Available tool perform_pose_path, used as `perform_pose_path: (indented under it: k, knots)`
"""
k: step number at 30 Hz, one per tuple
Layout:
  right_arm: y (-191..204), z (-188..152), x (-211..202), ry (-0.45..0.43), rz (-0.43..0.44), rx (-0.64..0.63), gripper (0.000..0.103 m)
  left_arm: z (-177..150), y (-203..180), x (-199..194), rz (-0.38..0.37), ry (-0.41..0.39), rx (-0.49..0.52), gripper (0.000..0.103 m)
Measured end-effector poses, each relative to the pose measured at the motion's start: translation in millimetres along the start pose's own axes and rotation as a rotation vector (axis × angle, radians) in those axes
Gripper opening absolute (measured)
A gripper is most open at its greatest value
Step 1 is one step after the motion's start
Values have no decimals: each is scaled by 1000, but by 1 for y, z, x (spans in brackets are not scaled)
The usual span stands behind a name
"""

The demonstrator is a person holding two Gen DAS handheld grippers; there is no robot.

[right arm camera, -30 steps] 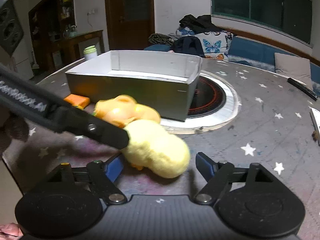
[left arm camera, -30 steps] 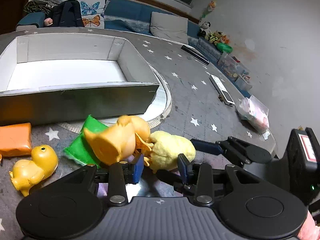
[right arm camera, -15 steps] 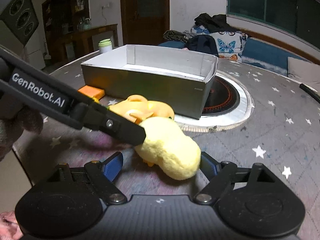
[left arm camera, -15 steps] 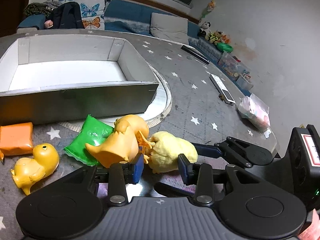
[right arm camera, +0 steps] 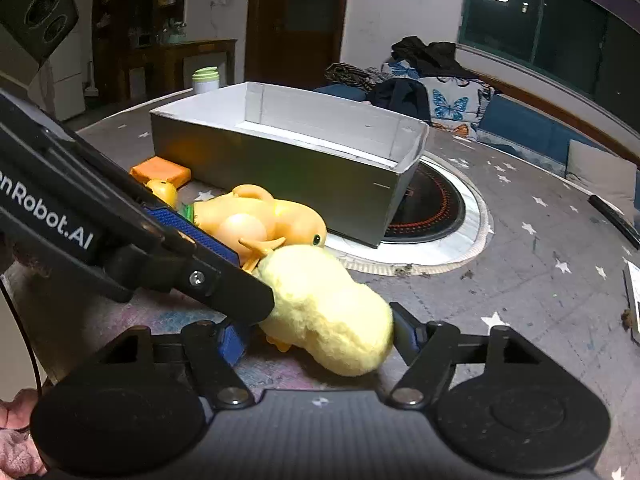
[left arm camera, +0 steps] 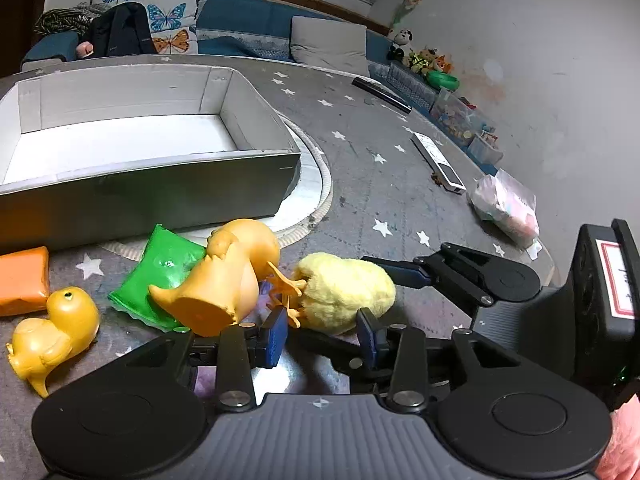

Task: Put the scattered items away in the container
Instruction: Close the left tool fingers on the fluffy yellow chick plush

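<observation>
- Jaws of the right gripper (right arm camera: 320, 340) are seen spread wide on either side of the plush chick (right arm camera: 326, 310); its blue pads lie against or just beside the fluffy flanks, and true contact cannot be told.
- Jaws of the left gripper (left arm camera: 322, 336) are spread too, with nothing between them; the plush chick (left arm camera: 344, 292) lies just past their tips on the counter (left arm camera: 360, 184).
- One finger of the left gripper is seen in the right wrist view crossing over the chick's left end.
- A large orange rubber duck (left arm camera: 224, 280) lies on its side, touching the chick's orange feet and resting partly on a green packet (left arm camera: 160, 276).
- A small yellow duck (left arm camera: 52, 328) and an orange block (left arm camera: 22, 280) lie further left.
- The open grey container (left arm camera: 152, 196) stands behind them, with nothing inside.
</observation>
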State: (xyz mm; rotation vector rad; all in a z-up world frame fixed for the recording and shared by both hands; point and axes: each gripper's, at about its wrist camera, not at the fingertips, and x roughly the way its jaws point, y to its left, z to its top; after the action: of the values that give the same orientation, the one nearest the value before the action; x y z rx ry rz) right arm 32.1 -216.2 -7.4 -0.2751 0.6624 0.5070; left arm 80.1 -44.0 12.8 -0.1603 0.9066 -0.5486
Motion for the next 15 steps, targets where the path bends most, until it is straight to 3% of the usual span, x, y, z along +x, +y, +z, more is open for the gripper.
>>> perform_pose_path:
  k: [15]
  knots:
    - [-3, 3, -18, -63, -40, 66, 68, 4, -7, -12, -3, -53, 13, 40]
